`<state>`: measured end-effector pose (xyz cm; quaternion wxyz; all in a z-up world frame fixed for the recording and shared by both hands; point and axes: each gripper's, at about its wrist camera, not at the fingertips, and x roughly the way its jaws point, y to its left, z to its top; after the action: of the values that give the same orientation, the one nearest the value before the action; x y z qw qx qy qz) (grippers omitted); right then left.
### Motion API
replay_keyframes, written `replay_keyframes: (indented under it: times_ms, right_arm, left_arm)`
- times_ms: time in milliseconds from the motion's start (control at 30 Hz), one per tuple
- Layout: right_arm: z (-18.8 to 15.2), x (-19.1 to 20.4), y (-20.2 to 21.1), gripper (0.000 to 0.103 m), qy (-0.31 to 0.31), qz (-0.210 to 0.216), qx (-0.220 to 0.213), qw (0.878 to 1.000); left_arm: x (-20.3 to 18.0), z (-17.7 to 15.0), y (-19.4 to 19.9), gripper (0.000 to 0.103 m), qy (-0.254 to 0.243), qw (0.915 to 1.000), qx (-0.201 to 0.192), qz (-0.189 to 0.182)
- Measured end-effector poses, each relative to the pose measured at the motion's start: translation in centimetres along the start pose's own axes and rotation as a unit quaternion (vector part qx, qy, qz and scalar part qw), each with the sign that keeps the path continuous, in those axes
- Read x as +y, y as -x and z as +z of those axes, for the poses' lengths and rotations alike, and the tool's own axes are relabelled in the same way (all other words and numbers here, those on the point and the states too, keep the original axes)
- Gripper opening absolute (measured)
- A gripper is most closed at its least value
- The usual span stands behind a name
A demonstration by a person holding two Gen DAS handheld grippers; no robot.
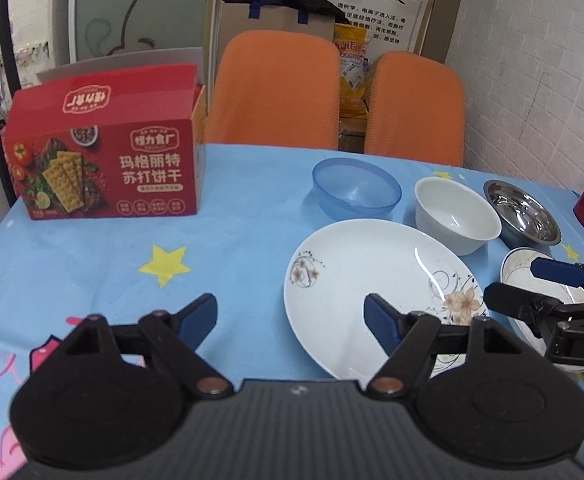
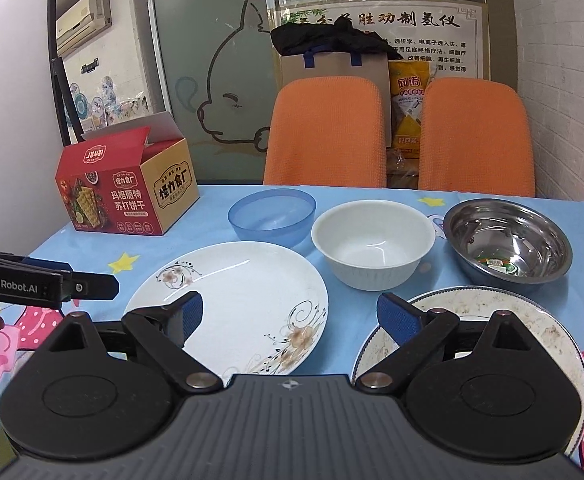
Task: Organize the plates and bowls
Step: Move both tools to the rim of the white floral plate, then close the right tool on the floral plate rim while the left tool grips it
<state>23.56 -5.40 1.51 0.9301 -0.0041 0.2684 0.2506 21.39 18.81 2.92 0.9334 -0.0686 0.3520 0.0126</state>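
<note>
Both grippers are hovering at the desk's near edge, jaws apart and empty — left gripper (image 1: pixel 291 317) facing the flowered plate (image 1: pixel 376 292), right gripper (image 2: pixel 290 317) between it and the soiled plate (image 2: pixel 504 320); three bowls (image 2: pixel 373 244) are waiting behind, mid-desk.

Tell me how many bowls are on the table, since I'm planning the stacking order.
3, in a row behind the plates: blue plastic bowl on the left, white bowl in the middle, steel bowl on the right. None seems hidden.
</note>
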Motion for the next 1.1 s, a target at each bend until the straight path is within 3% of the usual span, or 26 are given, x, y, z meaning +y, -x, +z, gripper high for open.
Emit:
replay_keyframes:
  times_ms: [167,567,1100]
  right_arm:
    - [0.3,-0.2,-2.1,0.103,0.002,0.008,0.014,1.000]
    - [-0.4,0.6,-6.3,0.103,0.020,0.021,0.066,0.997]
    - [-1.9,2.0,-8.0,0.103,0.056,0.029,0.080,0.995]
  left_arm:
    - [-1.0,0.8,-2.1,0.074,-0.015,0.9992,0.025,-0.026]
    - [-1.5,1.2,-7.4,0.074,-0.028,0.9967,0.076,-0.004]
    - [-1.4,0.6,-8.2,0.075,-0.021,0.9968,0.077,0.001]
